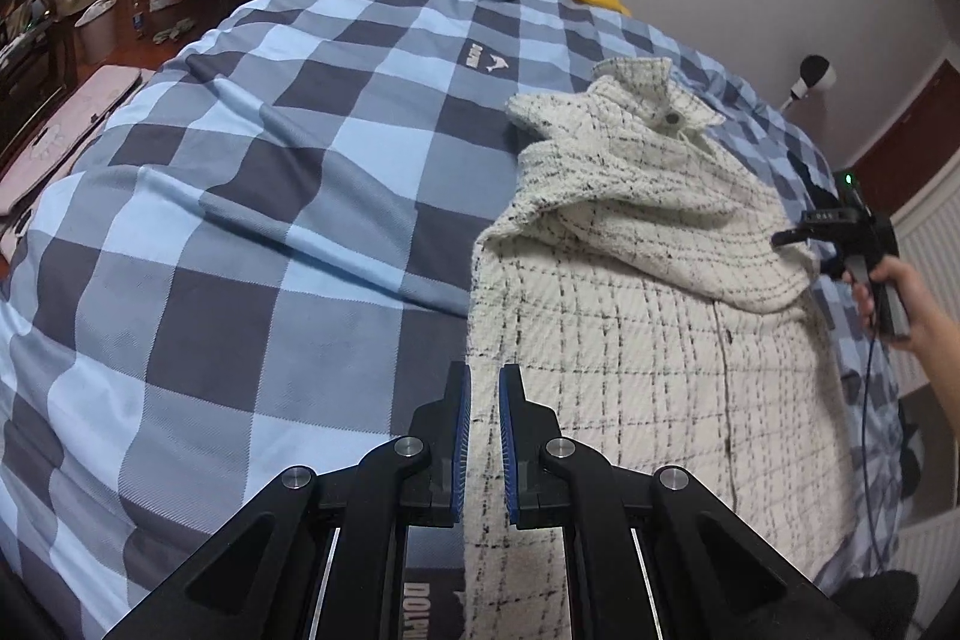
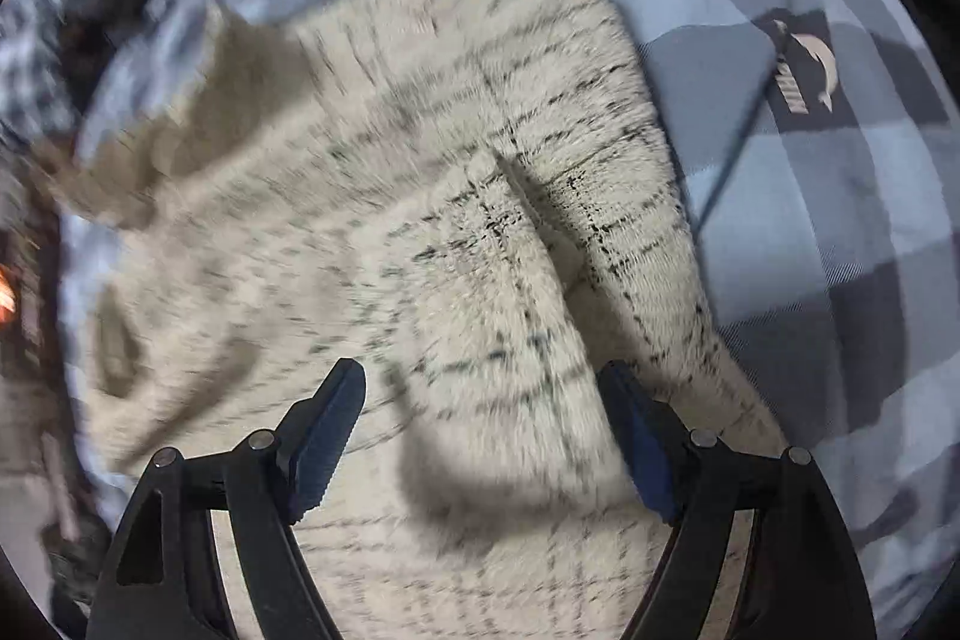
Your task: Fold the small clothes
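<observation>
A blue checked duvet (image 1: 252, 196) fills the frame; the white tweed jacket (image 1: 648, 316) lies at right, sleeve folded across. At lower centre the left gripper (image 1: 485, 436) pinches the jacket's edge; the right gripper (image 2: 486, 436) hangs released above the sleeve

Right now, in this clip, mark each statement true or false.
1. The white tweed garment lies on a checked blue bedspread. True.
2. The left gripper fingers are spread wide. False: they are nearly together, at the garment's edge.
3. The right gripper is clamped on a sleeve. False: its fingers are apart, nothing between them.
4. One sleeve is folded across the garment's front. True.
5. A red pillow lies beside the garment. False: none is visible.
</observation>
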Motion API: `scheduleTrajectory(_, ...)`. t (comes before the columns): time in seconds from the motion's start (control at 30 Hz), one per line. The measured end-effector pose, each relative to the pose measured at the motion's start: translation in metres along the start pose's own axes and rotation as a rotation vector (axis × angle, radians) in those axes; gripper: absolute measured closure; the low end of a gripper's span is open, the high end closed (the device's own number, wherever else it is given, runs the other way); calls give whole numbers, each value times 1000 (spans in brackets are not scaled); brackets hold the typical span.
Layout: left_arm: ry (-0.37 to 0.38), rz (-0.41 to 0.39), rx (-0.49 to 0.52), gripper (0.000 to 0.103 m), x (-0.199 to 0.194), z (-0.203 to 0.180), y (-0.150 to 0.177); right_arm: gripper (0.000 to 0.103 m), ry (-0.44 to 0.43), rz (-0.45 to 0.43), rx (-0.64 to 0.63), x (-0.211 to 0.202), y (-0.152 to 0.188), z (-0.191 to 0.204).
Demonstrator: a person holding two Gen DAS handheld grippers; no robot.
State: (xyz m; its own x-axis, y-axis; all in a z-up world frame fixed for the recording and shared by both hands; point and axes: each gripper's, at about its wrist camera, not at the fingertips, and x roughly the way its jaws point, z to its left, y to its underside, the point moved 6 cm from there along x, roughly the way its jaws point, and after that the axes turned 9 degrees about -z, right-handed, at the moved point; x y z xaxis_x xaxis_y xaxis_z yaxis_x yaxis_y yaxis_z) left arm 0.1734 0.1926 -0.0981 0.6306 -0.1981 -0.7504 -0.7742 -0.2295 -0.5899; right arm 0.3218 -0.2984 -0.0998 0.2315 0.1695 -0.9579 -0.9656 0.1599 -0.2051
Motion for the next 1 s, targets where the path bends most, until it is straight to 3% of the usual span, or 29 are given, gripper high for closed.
scheduleTrajectory(0.03,-2,3,6,96,1,-1,1,71,-15,-13,-14,-2,0,6)
scheduleTrajectory(0.07,-5,4,8,95,1,0,1,99,-72,-32,-21,-7,0,14)
scheduleTrajectory(0.17,-10,-5,-3,96,-2,2,1,99,-284,-113,-10,-47,-4,39)
scheduleTrajectory(0.27,4,-39,-32,96,-10,4,-4,99,-457,-273,-29,-127,-15,62)
scheduleTrajectory(0.37,16,-52,-32,96,-13,1,-5,99,-731,-446,-46,-229,-22,87)
scheduleTrajectory(0.47,3,-40,-14,95,-10,-1,-3,99,-875,-501,-74,-305,-20,120)
scheduleTrajectory(0.53,-1,-45,-12,96,-10,-2,-5,99,-865,-516,-141,-336,-16,156)
scheduleTrajectory(0.7,-6,-124,-58,95,-26,7,-17,99,-683,-535,-491,-378,20,299)
scheduleTrajectory(0.77,1,-138,-88,96,-31,15,-18,100,-504,-533,-650,-366,32,348)
scheduleTrajectory(0.83,8,-147,-120,96,-35,23,-18,100,-392,-463,-692,-351,31,391)
scheduleTrajectory(0.9,8,-156,-142,96,-39,29,-19,100,-440,-431,-654,-365,32,422)
scheduleTrajectory(1.0,29,-166,-156,96,-41,30,-21,100,-608,-518,-773,-430,64,468)
